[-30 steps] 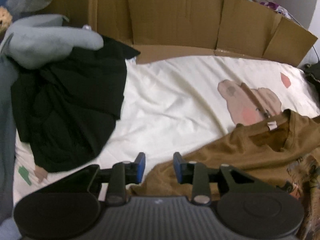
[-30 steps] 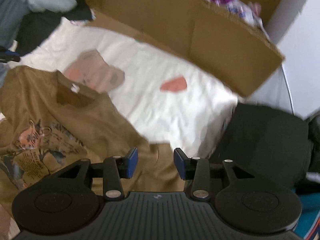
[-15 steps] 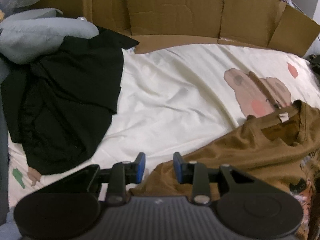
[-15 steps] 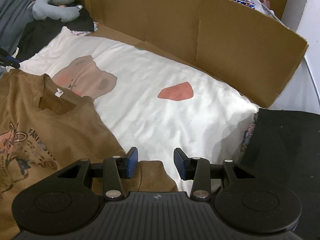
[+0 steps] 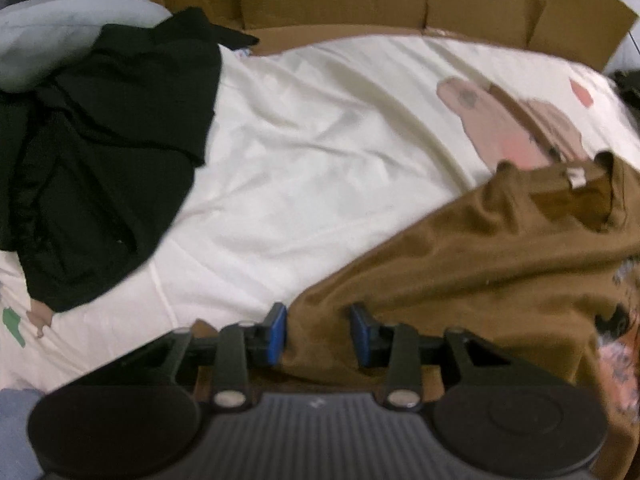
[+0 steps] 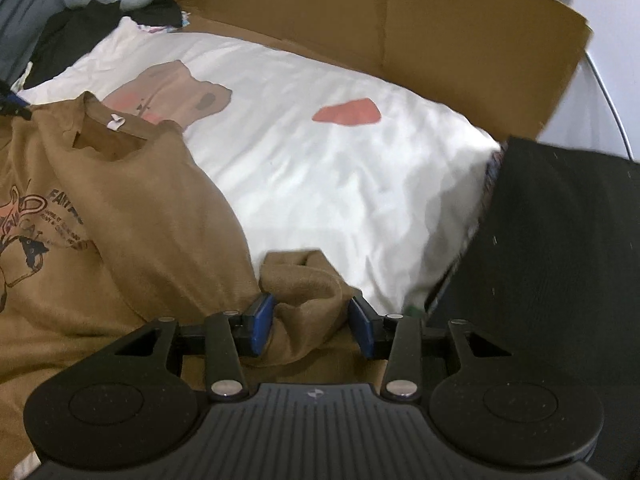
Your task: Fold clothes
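Cream bedsheet [image 5: 304,168] covers the bed; on it your brown T-shirt [image 6: 140,240] lies spread. Your left hand-held gripper [image 5: 318,334] and right hand-held gripper [image 6: 310,324] gape around its sleeve ends.

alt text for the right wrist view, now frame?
The right gripper is open, its blue pads either side of a bunched sleeve of a brown T-shirt. The shirt lies on a cream bedsheet printed with a bear, with cardboard walling the far side.
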The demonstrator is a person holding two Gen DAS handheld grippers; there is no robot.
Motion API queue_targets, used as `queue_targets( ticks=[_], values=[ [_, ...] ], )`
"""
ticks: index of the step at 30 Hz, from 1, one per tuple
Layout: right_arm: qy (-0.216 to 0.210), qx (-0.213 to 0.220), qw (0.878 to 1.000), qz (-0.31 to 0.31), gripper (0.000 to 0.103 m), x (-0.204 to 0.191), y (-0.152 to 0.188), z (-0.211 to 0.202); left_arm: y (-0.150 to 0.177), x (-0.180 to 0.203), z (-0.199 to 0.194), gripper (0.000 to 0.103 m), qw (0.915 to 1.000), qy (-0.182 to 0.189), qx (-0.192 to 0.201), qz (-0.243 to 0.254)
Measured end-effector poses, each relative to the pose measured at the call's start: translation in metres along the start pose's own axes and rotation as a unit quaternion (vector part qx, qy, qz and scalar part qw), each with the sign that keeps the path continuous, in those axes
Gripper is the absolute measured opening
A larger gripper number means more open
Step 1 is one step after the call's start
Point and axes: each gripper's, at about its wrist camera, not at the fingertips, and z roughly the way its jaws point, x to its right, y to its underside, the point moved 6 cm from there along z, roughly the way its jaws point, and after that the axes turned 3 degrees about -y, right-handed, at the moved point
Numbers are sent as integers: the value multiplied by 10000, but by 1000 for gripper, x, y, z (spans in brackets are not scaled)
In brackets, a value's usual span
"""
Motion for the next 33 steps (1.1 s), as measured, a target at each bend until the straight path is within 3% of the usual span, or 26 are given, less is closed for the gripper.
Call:
queue_targets(
  ticks=[11, 13, 17, 23, 33],
  values=[
    [199, -496, 9985, -116, 55, -2, 8, -29, 24, 0, -12, 37, 9991, 94, -374, 196],
    [258, -421, 9987, -128, 55, 1, 1, -42, 23, -3, -22, 37, 9991, 140, -358, 182],
    [-28, 56, 10000, -35, 54, 1, -24, -62, 16, -10, -43, 37, 9995, 228, -165, 122],
    [-220, 162, 9994, -207, 53, -9, -49, -36, -9, -14, -51, 37, 9997, 154, 75, 169],
    [-533, -160, 9975, -428, 50, -27, -45, 15, -15, -10, -1, 37, 9982, -35, -221, 559]
  ],
)
